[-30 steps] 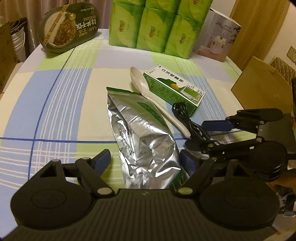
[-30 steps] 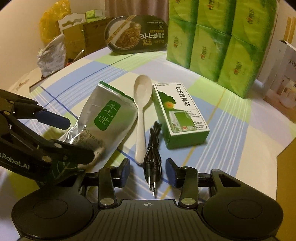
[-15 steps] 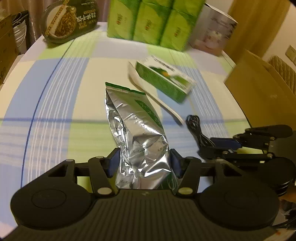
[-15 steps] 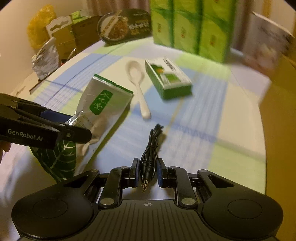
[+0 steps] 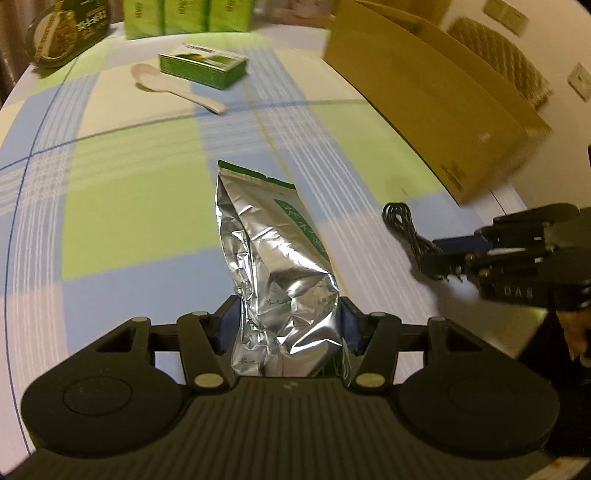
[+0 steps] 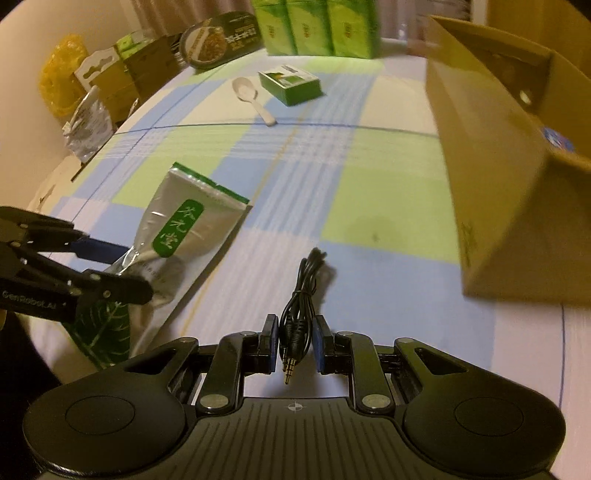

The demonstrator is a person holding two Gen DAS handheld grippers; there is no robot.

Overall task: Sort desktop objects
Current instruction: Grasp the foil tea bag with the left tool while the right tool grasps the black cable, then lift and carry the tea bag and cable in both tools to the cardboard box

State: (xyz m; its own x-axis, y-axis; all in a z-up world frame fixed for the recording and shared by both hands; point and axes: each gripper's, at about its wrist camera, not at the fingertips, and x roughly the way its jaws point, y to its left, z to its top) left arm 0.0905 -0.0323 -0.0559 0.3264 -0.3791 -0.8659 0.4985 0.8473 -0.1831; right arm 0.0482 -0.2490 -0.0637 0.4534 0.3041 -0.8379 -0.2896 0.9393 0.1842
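My left gripper (image 5: 288, 328) is shut on a silver foil pouch (image 5: 273, 266) with a green label and holds it lifted above the table. The pouch (image 6: 184, 232) and the left gripper (image 6: 110, 269) also show in the right wrist view. My right gripper (image 6: 295, 345) is shut on a coiled black audio cable (image 6: 301, 295), its plug pointing back toward the camera. The cable (image 5: 406, 229) and the right gripper (image 5: 443, 258) show at the right of the left wrist view. A white spoon (image 5: 177, 88) and a green medicine box (image 5: 203, 64) lie far back on the table.
An open cardboard box (image 6: 509, 155) stands at the right on the checked tablecloth (image 6: 332, 173); it also shows in the left wrist view (image 5: 436, 96). Green tissue packs (image 6: 317, 26) and a noodle bowl (image 6: 221, 37) sit at the back. Bags and cartons (image 6: 92, 96) crowd the left edge.
Both grippers have pulled back and to the right with their loads, toward the cardboard box. The spoon and medicine box stay where they were and now look farther away.
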